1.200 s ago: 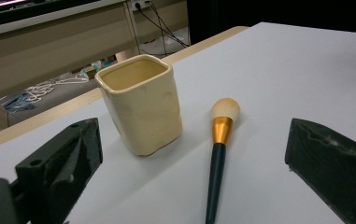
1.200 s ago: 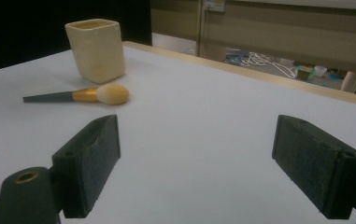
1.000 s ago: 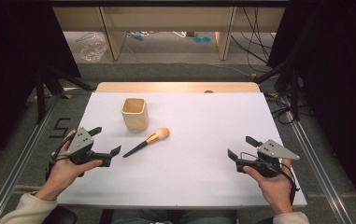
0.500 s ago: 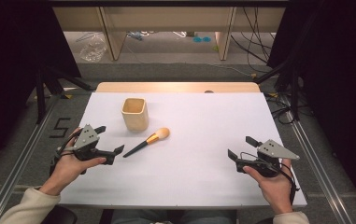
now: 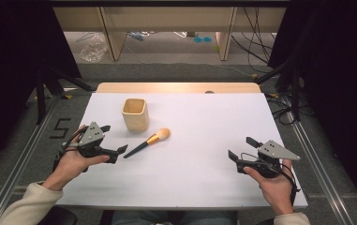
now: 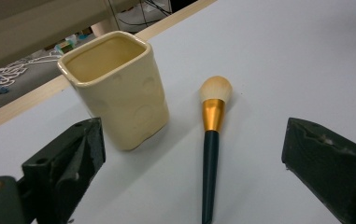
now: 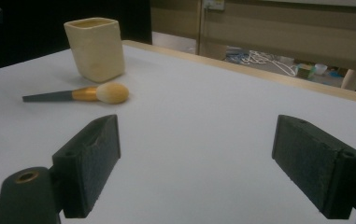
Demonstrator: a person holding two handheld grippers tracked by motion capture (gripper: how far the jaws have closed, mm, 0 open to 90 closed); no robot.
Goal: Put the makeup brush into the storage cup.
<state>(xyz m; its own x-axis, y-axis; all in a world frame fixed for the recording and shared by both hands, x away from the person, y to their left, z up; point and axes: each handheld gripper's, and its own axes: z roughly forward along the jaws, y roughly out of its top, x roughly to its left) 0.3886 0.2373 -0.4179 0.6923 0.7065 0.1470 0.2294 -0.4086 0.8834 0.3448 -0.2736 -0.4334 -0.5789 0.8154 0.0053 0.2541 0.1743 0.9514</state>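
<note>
Makeup brush with a dark handle, gold band and soft tan tip (image 5: 147, 142) lies flat on the white table (image 5: 204, 140), not yet picked up, just beside the cream square cup (image 5: 135, 114), while the left gripper (image 5: 112, 142) reaches near its handle end with jaws spread wide and the right gripper (image 5: 242, 148) waits well apart, also spread.

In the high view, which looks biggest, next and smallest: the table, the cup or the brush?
1. Table: biggest by far; the others sit on it.
2. Cup: wider and bulkier than the brush.
3. Brush: smallest, though lying down it looks longer than the cup is wide.
</note>
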